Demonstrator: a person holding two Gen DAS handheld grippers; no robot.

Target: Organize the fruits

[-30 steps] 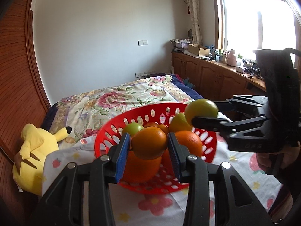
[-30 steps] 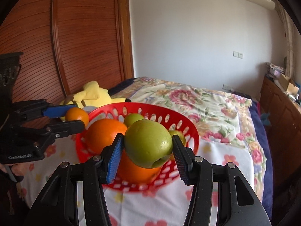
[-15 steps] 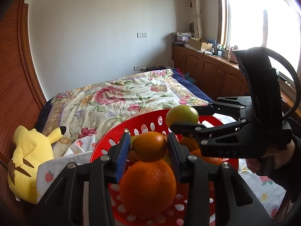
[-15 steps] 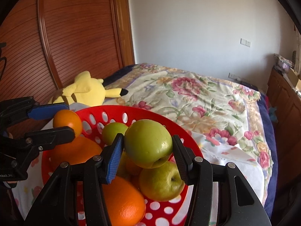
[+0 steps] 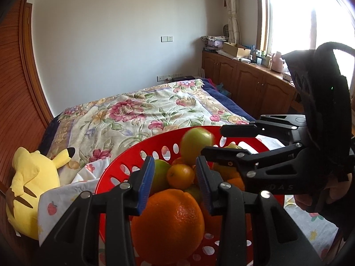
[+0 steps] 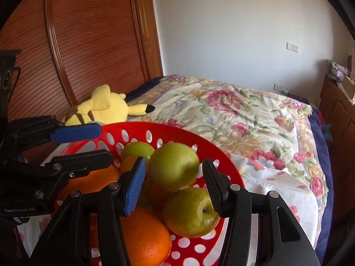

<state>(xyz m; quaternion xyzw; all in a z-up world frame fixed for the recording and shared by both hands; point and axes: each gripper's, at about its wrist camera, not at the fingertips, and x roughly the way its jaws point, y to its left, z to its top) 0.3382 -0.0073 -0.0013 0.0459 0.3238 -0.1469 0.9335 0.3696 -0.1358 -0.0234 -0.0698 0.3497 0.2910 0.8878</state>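
A red perforated basket [image 5: 133,155] [image 6: 177,133] holds oranges and green apples. My left gripper [image 5: 175,173] is open over the basket; a small orange [image 5: 180,176] lies free between its spread jaws, above a big orange [image 5: 168,219]. It shows at the left of the right wrist view [image 6: 88,143]. My right gripper [image 6: 175,184] is open; a blurred green apple [image 6: 174,166] sits loose between its jaws, touching neither pad. It shows blurred in the left wrist view [image 5: 196,143], beside my right gripper [image 5: 224,140]. Another green apple [image 6: 192,211] lies below.
The basket stands on a white printed cloth [image 6: 277,186] at the near end of a bed with a floral quilt [image 5: 144,113]. A yellow plush toy [image 5: 28,188] lies at the left by a wooden wardrobe [image 6: 88,44]. Wooden cabinets [image 5: 255,88] line the right wall.
Both grippers have opened over the basket. The left let go of the small orange and the right let go of the green apple, which is dropping.
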